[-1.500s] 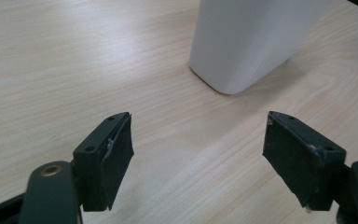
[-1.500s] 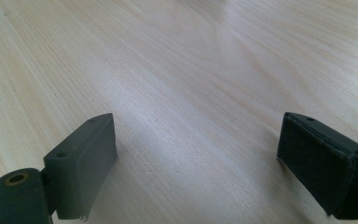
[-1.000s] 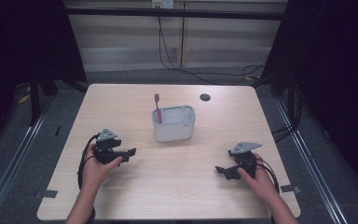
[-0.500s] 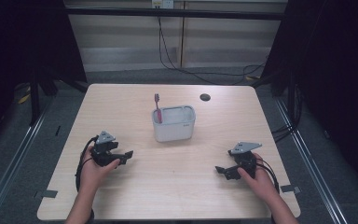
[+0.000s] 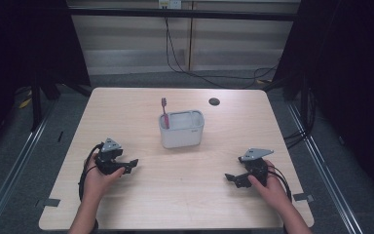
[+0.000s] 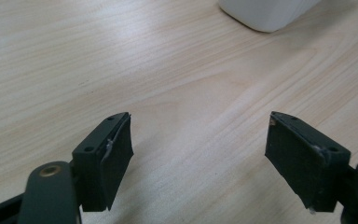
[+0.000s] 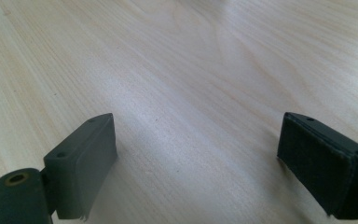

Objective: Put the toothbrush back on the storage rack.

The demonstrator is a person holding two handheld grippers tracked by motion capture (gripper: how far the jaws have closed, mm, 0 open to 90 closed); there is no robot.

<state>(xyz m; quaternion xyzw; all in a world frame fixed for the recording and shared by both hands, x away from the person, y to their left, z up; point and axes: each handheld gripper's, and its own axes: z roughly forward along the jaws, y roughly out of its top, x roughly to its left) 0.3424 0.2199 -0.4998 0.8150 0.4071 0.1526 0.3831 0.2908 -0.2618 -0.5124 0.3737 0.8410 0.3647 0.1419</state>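
Reaching for the pink toothbrush (image 5: 164,112) could go wrong, I think. It stands in the white holder (image 5: 181,129), near the middle of the desk (image 5: 126,105), a bit toward the far edge. The holder looks light, so a bump from a claw could tip it or push it away. The toothbrush stands almost straight up at the holder's left end, its long way going up and down, brush end on top. The left claw (image 5: 130,165) and the right claw (image 5: 232,178) rest near the desk's near edge. Both are spread wide and hold nothing.
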